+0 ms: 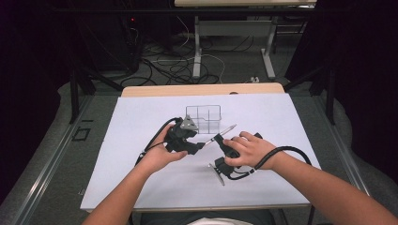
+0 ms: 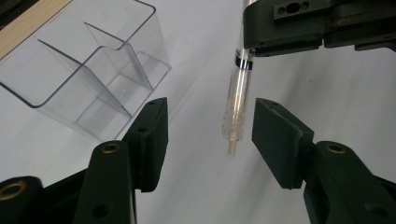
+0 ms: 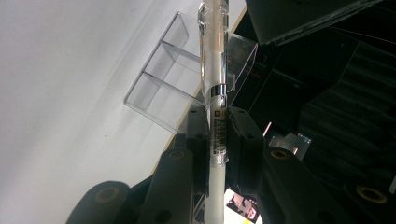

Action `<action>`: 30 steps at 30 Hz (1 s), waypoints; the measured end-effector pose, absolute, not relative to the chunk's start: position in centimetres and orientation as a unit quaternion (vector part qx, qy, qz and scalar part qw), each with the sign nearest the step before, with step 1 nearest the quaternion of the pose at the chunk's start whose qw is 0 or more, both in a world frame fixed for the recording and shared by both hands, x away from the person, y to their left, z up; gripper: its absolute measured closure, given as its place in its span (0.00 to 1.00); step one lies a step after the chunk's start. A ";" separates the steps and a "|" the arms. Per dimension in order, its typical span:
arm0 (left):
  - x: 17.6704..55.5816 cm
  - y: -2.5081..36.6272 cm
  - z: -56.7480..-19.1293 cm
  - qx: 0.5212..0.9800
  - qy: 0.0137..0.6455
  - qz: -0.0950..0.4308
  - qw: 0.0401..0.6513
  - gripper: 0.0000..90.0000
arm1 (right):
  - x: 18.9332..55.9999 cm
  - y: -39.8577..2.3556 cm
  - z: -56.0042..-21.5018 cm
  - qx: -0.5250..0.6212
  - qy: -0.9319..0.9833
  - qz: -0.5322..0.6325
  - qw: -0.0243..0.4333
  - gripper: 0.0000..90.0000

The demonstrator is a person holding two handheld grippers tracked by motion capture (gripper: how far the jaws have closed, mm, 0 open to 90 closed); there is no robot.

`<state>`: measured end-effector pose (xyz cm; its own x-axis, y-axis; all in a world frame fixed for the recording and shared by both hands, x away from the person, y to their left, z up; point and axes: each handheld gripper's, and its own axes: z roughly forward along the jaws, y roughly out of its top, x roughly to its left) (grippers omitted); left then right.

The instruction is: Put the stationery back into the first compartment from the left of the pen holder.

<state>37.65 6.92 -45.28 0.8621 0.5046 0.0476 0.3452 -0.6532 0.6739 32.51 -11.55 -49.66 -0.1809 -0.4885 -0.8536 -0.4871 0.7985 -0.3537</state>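
A clear pen (image 1: 225, 131) with a white core is held slantwise above the white table sheet (image 1: 141, 183). My right gripper (image 3: 218, 116) is shut on the pen's (image 3: 215, 84) barrel, just below its black and silver band. My left gripper (image 2: 210, 105) is open, and the pen's (image 2: 238, 100) clear tip hangs between its jaws, nearer the right one and touching neither. In the high view the left gripper (image 1: 199, 146) meets the right gripper (image 1: 217, 138) mid-table. A clear divided organizer (image 1: 203, 118) stands empty just beyond them.
The organizer (image 2: 93, 70) lies to the left in the left gripper view, close to the wooden far edge (image 1: 202, 89) of the table. Beyond the table are floor cables (image 1: 173, 65) and another table's legs (image 1: 197, 51). Dark frame bars stand at both sides.
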 end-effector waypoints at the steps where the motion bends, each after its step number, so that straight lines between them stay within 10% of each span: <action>1: 37.6 6.7 -45.3 0.902 0.234 0.116 0.344 0.53 | 32.5 -11.5 -49.7 -0.319 0.768 -0.002 0.556 0.89; 30: 37.9 3.3 -45.8 0.935 0.201 0.111 0.270 0.79 | 32.2 -11.0 -50.2 -0.337 0.761 -0.005 0.555 0.89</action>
<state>37.86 3.31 -45.83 0.8943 0.4363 0.0995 0.3162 -0.7735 0.5493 32.25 -11.00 -50.24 -0.1580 -0.5183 -0.8405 -0.5068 0.7731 -0.3815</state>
